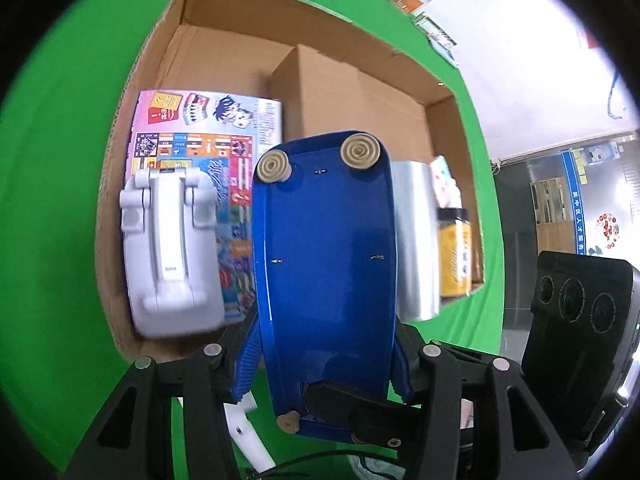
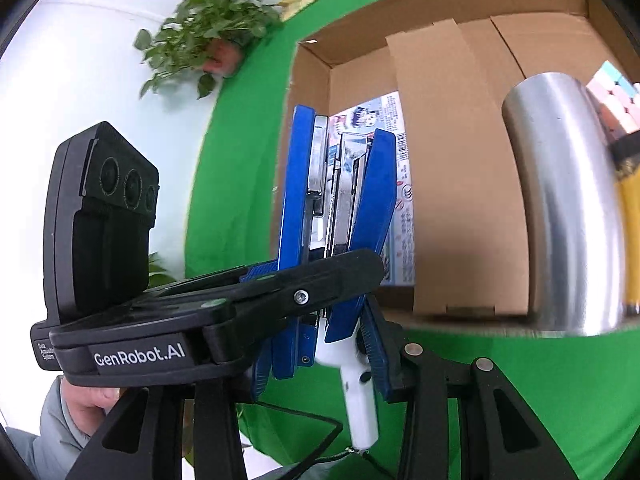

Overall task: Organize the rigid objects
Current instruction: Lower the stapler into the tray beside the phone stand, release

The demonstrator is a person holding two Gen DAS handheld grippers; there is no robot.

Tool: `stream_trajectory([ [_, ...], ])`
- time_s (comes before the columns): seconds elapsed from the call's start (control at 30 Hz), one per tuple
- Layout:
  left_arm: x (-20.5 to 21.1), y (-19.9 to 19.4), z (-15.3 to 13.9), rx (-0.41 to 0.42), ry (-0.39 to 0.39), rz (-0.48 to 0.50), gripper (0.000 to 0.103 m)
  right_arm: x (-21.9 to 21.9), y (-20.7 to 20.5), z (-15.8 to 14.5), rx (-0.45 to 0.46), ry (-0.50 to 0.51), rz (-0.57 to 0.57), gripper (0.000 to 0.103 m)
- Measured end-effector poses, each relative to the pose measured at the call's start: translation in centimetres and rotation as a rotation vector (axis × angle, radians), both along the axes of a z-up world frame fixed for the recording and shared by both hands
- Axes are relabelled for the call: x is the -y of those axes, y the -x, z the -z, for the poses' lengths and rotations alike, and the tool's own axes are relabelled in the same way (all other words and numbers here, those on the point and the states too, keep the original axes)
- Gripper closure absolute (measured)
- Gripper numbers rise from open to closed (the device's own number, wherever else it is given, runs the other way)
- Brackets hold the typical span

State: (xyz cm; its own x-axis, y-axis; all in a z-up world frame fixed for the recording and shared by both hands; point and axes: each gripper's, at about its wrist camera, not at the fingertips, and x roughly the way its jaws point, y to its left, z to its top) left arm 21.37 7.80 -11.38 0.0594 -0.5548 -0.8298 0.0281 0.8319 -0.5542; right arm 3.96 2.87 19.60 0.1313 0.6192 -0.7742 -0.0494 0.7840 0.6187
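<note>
Both tools grip one blue stapler (image 1: 324, 264): left tool (image 1: 324, 364); right tool (image 2: 320, 360); one cardboard box (image 1: 224, 12) behind.

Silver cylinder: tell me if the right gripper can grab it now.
Probably not: the right gripper is shut on the blue stapler, which the left gripper also clamps. The silver cylinder stands unobstructed.

Stapler (image 1: 324, 264) before an open box (image 1: 224, 12), book (image 1: 192, 136) inside left, cylinder (image 1: 414, 240) and jar (image 1: 454, 252) right.
</note>
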Motion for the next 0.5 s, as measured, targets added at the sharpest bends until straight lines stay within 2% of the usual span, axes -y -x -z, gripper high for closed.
stream_trajectory([
  [0.17,-0.9,-0.9,2.3,-0.052,0.025,-0.021,0.051,-1.3,-2.8,3.4,-0.029,0.021,0.03,0.065],
  [0.2,-0.9,-0.8,2.5,-0.064,0.018,-0.052,0.051,-1.4,-3.1,3.8,-0.031,0.027,0.032,0.065],
  [0.3,-2.0,-0.1,2.5,-0.068,0.001,-0.091,0.045,-1.7,-3.5,4.7,-0.022,0.073,0.025,0.064],
  [0.37,-2.7,0.3,2.0,-0.047,0.015,-0.092,0.043,-1.6,-3.5,4.6,-0.011,0.071,0.029,0.052],
  [0.4,-3.1,0.6,1.3,-0.023,0.014,-0.1,0.042,-1.6,-3.4,4.3,0.005,0.086,0.027,0.035],
  [0.43,-3.6,1.0,0.6,0.002,-0.001,-0.108,0.039,-1.7,-3.1,3.8,0.031,0.107,0.021,0.023],
  [0.5,-4.7,1.4,-0.6,0.054,-0.037,-0.117,0.039,-2.0,-2.8,2.6,0.087,0.141,0.01,0.021],
])
